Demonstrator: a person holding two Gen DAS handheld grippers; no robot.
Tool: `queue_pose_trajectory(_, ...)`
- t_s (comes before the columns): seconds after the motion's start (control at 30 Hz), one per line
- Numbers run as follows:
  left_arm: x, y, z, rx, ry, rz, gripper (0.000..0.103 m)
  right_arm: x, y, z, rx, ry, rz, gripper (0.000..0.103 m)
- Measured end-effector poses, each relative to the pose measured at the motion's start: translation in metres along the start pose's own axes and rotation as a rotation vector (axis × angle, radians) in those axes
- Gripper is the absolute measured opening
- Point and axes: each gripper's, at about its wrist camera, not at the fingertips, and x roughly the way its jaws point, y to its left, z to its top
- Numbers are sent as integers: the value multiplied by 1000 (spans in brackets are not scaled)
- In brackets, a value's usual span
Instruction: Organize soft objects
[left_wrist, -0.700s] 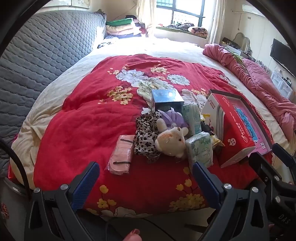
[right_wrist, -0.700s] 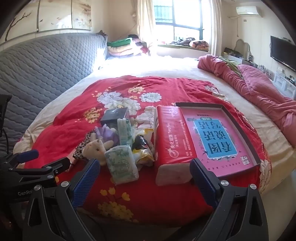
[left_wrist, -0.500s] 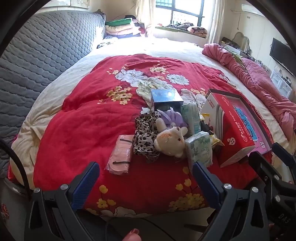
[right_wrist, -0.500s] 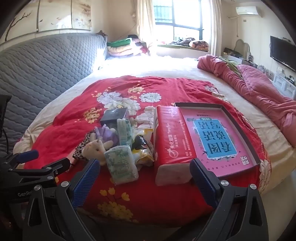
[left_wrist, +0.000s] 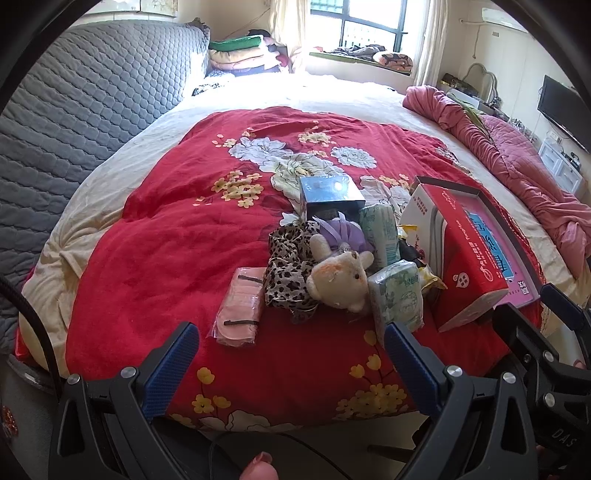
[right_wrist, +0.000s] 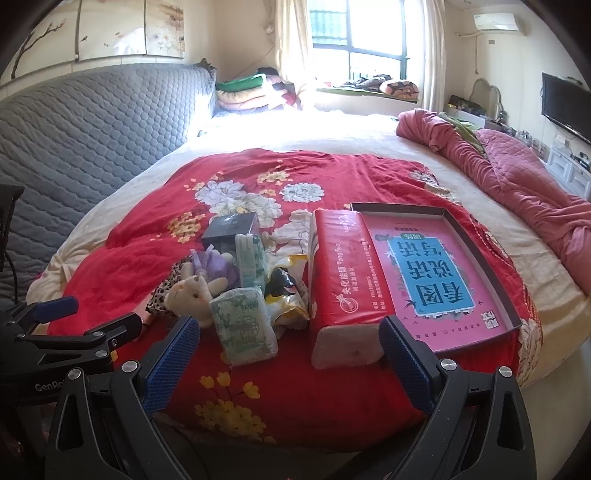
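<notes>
Both grippers, left (left_wrist: 288, 354) and right (right_wrist: 286, 347), hang at the near edge of the bed (left_wrist: 122, 155) with jaws spread, holding nothing. The soft things lie piled on the red quilt (left_wrist: 166, 236) toward its near right corner: a plush bear (left_wrist: 338, 278), a leopard cloth (left_wrist: 290, 273), a tissue pack (left_wrist: 397, 295) and a pink pouch (left_wrist: 240, 306). A red tissue brick (right_wrist: 340, 280) and an open box (right_wrist: 436, 273) crowd the right side. Only the left view shows the pouch; the right view shows a black-and-yellow wrapper (right_wrist: 286, 291), possibly a snack bag.

Bed (left_wrist: 122, 158) – red floral quilt (left_wrist: 177, 236) and pink blanket (left_wrist: 517, 155) on it
</notes>
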Motion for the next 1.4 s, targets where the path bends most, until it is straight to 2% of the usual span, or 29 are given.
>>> queue_pose_trajectory(0.53, 3, 2, -1, -7, 9, -5, 101, 1, 0, 0, -18, -13, -11, 98)
queue_pose_trajectory(0.8, 6, 10, 0, -35, 18, -9, 101, 5, 4, -1, -18, 8, 4, 98)
queue_pose_trajectory(1.17, 28, 47, -3, -118, 80, -15, 101, 26, 20, -8, -56, 27, 37, 98)
queue_pose_trajectory(1.4, 52, 72, -6, -177, 129, -27, 101, 44, 32, -15, -92, 84, 65, 98)
